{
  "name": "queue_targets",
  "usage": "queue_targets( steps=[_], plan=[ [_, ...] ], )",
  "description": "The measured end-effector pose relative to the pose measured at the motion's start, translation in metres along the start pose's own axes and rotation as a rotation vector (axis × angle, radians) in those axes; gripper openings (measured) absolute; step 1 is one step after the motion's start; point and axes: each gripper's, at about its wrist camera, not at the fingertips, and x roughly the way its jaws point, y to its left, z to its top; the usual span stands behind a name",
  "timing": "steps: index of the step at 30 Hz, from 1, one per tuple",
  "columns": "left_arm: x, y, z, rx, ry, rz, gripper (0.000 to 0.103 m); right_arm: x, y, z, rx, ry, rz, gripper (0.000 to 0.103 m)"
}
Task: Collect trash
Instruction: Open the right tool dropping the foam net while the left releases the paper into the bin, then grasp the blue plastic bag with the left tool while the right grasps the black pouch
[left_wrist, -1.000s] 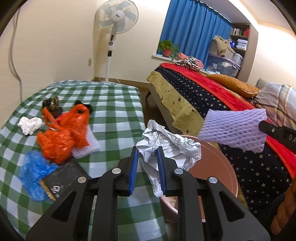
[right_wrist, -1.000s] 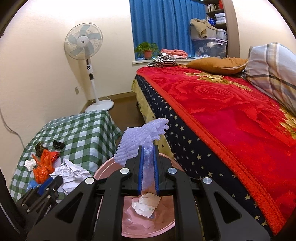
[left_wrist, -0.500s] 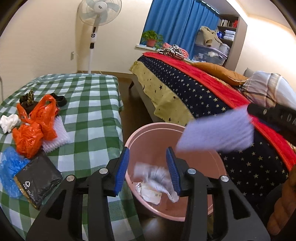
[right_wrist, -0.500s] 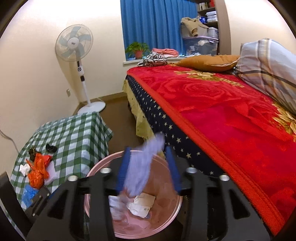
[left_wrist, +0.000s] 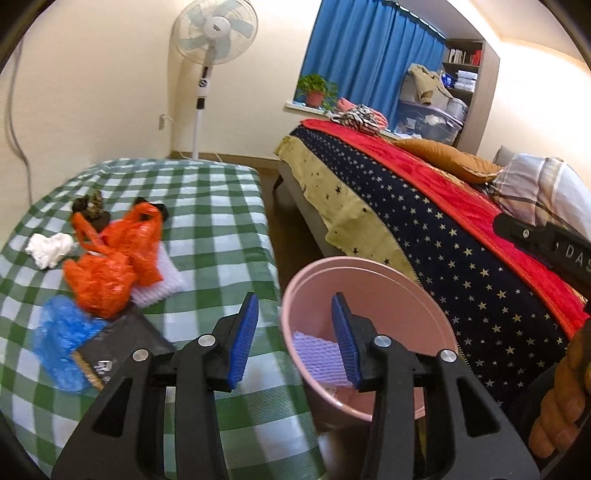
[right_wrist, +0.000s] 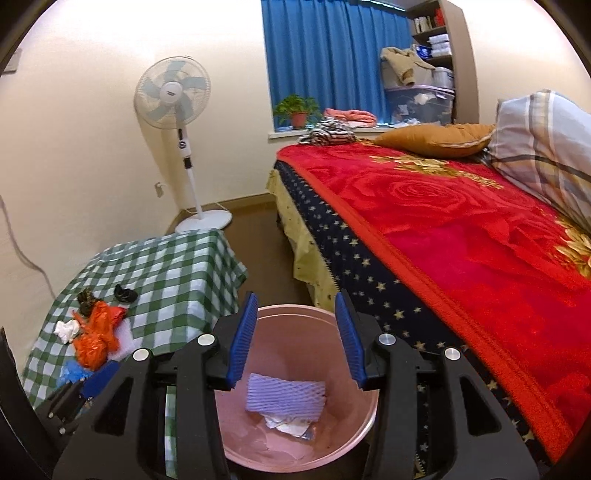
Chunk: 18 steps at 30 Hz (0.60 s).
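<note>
A bed (right_wrist: 461, 221) with a red blanket runs along the right. Beside it stands a table (left_wrist: 207, 206) under a green checked cloth, and a pink bin (right_wrist: 295, 439) sits on the floor between the two. On the cloth lie an orange bag (left_wrist: 110, 266), a blue bag (left_wrist: 59, 336), a black packet (left_wrist: 118, 347) and a white wad (left_wrist: 50, 247), probably tissue. The purple foam sleeve (right_wrist: 284, 397) lies inside the bin on crumpled paper (right_wrist: 286, 422). The left gripper (left_wrist: 293, 334) and right gripper (right_wrist: 295, 334) both have spread jaws with nothing between them, having just opened.
</note>
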Motion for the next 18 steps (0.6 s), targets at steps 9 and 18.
queue_targets(
  steps=[9, 18],
  plan=[
    [-0.039, 0.042, -0.002, -0.04, -0.045, 0.094, 0.041, -0.005, 0.034, -0.016, -0.041, 0.017, 0.114, 0.045],
    [-0.072, 0.105, -0.011, -0.122, -0.071, 0.27, 0.041, 0.004, 0.084, -0.039, -0.1, 0.066, 0.259, 0.042]
  ],
)
